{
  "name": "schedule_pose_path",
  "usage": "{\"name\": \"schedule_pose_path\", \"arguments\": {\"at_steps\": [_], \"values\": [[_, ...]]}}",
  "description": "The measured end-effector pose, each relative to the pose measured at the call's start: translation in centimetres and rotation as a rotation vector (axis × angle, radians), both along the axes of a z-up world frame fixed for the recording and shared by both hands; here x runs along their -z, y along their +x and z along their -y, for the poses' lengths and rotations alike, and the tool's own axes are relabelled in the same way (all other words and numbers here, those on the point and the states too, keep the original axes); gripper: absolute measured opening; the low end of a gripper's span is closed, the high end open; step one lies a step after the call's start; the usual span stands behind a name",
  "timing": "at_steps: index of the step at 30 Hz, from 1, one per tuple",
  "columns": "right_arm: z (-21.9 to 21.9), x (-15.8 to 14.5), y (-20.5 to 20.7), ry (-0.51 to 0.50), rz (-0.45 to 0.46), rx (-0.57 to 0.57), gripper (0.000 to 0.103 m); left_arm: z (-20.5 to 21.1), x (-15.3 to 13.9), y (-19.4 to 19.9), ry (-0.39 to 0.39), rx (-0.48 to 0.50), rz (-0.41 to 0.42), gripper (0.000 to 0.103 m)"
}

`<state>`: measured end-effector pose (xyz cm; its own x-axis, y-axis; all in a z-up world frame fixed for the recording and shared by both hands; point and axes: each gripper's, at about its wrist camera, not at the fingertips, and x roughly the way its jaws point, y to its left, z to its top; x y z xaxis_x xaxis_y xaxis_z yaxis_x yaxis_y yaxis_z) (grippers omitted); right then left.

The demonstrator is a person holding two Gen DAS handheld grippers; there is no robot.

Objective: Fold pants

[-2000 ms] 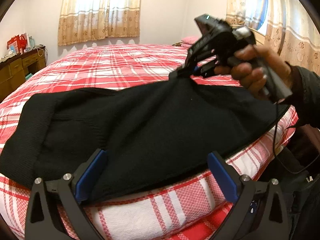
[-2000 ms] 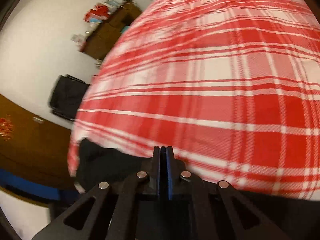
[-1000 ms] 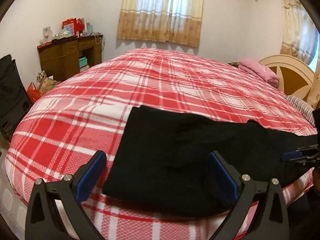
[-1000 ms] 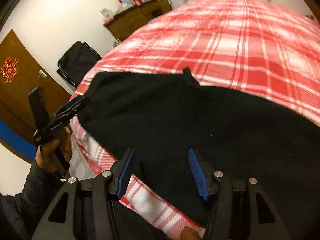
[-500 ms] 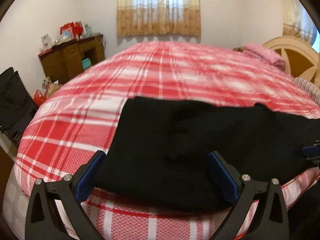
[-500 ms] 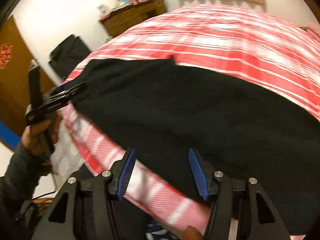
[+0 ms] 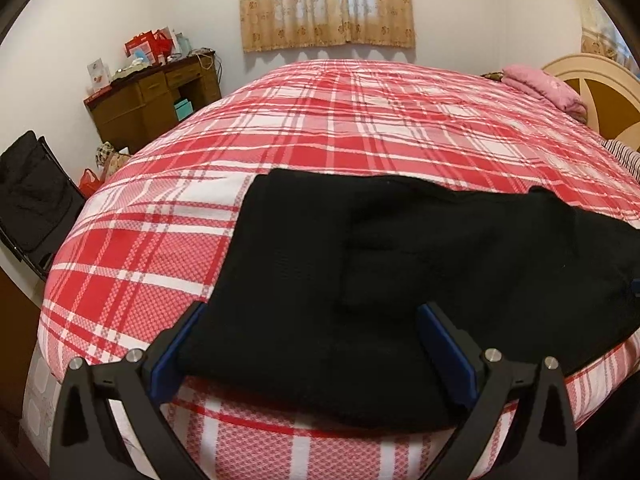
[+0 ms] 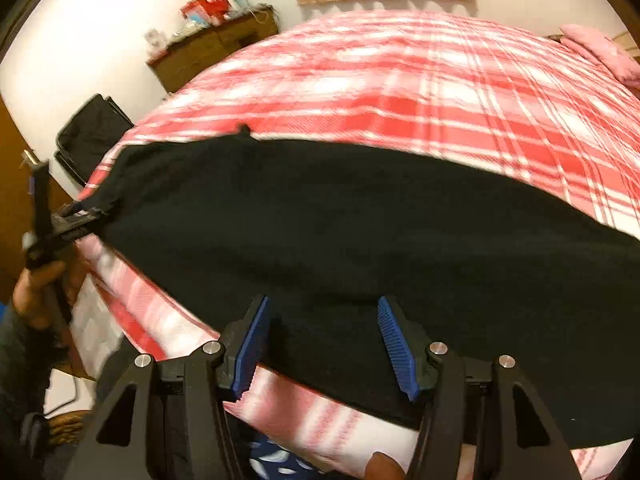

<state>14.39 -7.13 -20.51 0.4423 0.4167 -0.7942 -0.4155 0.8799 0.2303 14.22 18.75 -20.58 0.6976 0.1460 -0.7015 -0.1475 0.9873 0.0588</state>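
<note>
The black pants (image 7: 392,272) lie folded along the near edge of the red plaid bed (image 7: 360,128); they also show in the right wrist view (image 8: 360,232). My left gripper (image 7: 312,344) is open, its blue pads on either side of the pants' near left end, holding nothing. My right gripper (image 8: 326,340) is open over the near edge of the cloth, holding nothing. The left gripper also shows in the right wrist view (image 8: 80,220), at the pants' left end.
A wooden desk (image 7: 152,104) with clutter stands at the far left wall. A black folding chair (image 7: 32,200) stands left of the bed. A pink pillow (image 7: 544,88) and the headboard (image 7: 600,96) are at the far right. Curtains (image 7: 328,4) hang behind.
Two seconds ago my right gripper was shut on the pants and lifting them. It has since let go and opened; the pants now lie flat. Both grippers have moved closer to the near edge.
</note>
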Motion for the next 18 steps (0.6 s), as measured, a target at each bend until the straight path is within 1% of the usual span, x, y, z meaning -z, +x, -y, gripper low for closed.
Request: {"name": "schedule_pose_path", "arguments": {"at_steps": [8, 16, 18], "values": [[1.7, 0.0, -0.2, 0.068, -0.023, 0.016, 0.058, 0.5, -0.5, 0.2, 0.014, -0.025, -0.034, 0.103], [2.0, -0.1, -0.3, 0.082, -0.021, 0.018, 0.058, 1.8, -1.8, 0.3, 0.034, -0.021, -0.008, 0.103], [2.1, -0.2, -0.4, 0.079, -0.018, 0.017, 0.058, 1.9, -2.3, 0.7, 0.043, -0.003, -0.006, 0.103]]}}
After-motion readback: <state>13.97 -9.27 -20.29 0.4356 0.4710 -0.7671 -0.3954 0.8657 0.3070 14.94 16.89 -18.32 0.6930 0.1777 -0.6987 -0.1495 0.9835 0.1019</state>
